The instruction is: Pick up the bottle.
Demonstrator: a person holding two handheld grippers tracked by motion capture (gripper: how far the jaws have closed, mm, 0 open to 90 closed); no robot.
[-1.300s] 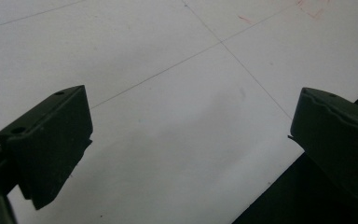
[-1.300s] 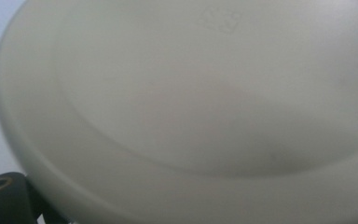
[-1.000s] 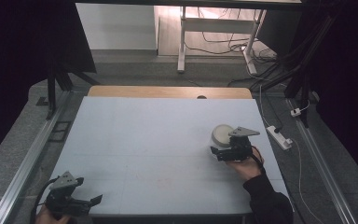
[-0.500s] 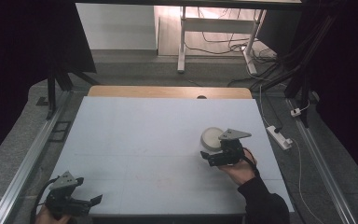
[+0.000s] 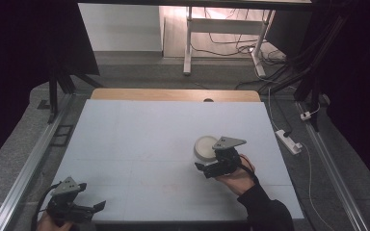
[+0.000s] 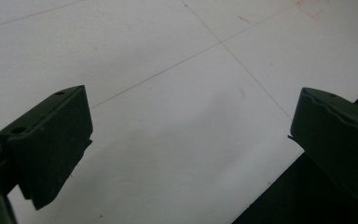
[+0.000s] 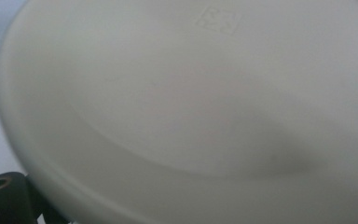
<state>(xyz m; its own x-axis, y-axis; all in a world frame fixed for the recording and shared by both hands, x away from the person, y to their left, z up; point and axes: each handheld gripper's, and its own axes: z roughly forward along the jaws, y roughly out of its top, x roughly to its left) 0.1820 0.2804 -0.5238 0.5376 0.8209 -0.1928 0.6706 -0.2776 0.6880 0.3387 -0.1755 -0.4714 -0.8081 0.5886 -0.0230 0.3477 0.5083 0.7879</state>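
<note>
Right gripper [image 5: 207, 168] pinching a white bowl [image 5: 204, 146] on the table [image 5: 139, 139]; left gripper [image 5: 94, 208] spread, empty.

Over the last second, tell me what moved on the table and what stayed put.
The right gripper and the white bowl at it shifted leftward and slightly toward the person. Whether the bowl is gripped is unclear. The left gripper stayed open at the table's near-left corner.

— Where are my tongs?
— My right gripper [image 5: 211, 169] sits against the white bowl [image 5: 205, 147], mid-table [image 5: 139, 139]. My left gripper [image 5: 94, 207] rests at the near left corner, well apart.
</note>
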